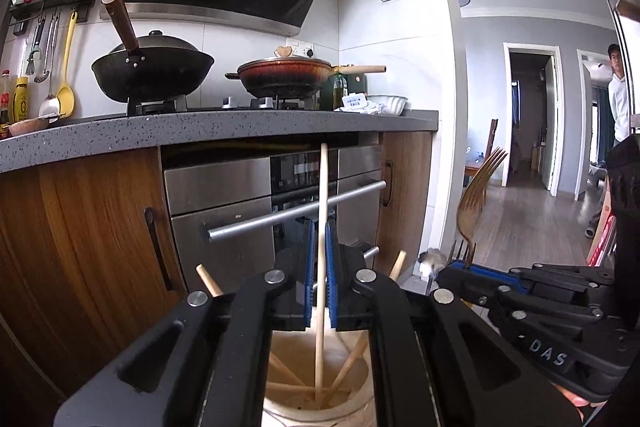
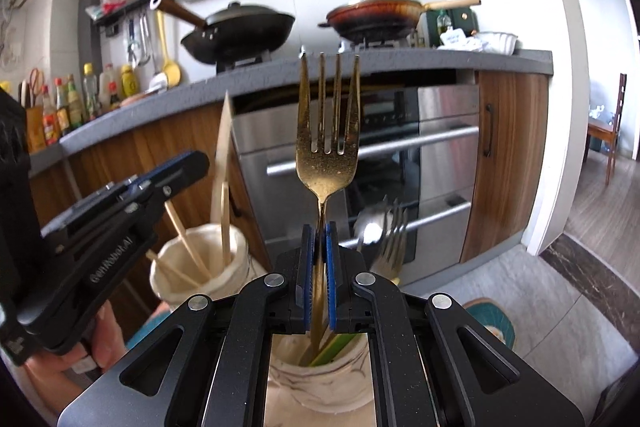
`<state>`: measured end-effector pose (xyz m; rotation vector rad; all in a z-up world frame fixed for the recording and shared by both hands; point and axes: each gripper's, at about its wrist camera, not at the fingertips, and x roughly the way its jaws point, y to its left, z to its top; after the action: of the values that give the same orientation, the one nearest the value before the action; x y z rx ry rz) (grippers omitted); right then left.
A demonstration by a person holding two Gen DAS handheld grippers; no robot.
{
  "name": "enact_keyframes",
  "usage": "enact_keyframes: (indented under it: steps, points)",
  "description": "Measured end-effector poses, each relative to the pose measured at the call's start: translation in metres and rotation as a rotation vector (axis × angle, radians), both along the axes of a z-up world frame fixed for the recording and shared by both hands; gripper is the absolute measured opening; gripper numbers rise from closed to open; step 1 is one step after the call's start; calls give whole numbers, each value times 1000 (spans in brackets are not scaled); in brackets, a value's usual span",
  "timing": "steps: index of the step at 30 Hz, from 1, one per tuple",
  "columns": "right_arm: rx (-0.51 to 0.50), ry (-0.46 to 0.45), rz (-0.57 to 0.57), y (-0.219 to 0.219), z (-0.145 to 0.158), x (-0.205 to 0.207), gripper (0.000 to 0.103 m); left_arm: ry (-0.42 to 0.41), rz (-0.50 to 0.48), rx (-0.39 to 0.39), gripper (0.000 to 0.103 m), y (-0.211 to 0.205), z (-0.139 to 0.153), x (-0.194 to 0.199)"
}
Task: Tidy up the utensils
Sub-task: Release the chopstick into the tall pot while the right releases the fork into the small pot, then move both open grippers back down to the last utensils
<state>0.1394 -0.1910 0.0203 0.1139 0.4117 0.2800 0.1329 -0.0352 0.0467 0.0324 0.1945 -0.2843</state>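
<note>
The wooden chopstick (image 1: 322, 227), upright in the clenched left claw (image 1: 320, 259), reaches into the cream holder (image 1: 316, 409); the right claw (image 2: 319, 267) grips a gold fork (image 2: 327, 131) above the marbled holder (image 2: 320, 383). Next: lower, then release.

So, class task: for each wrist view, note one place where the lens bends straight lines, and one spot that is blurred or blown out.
Left wrist view: the countertop edge bows downward at the left; the doorway frame is washed out by daylight. Right wrist view: the countertop arches; the spare forks behind the gold fork are smeared, and the right wall is overexposed.
</note>
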Motion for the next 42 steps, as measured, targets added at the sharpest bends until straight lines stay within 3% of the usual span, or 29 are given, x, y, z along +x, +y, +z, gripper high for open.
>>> enact_keyframes:
  steps: [3,5,10,14,16,18,20,24,30,34,38,42]
  points:
    - [-6,42,8,5,-8,3,7,14,3,20,8,2,0,-3]
    - [-14,61,10,9,-11,5,7,19,6,19,22,6,2,-6]
    - [-35,78,5,13,-13,6,9,30,19,-3,32,19,8,-16]
    - [-36,85,-17,10,-11,4,31,35,31,-19,44,31,13,-32]
    - [-32,86,-21,7,-9,-1,31,48,33,-20,44,36,16,-38]
    - [-32,79,-29,5,-6,-9,38,66,48,-9,47,41,18,-47]
    - [-27,68,-34,1,-3,-21,43,84,52,-1,54,46,19,-56]
    - [-13,83,-49,-9,-3,-42,48,113,67,22,58,56,15,-75]
    - [10,155,-39,-19,-17,-74,65,215,76,30,75,67,-7,-94]
    - [2,204,-27,-18,-33,-94,78,292,108,53,91,71,-32,-104]
    - [-7,276,8,-12,-52,-105,88,392,119,40,96,75,-57,-107]
    - [-60,332,42,0,-67,-112,89,509,120,55,96,77,-82,-105]
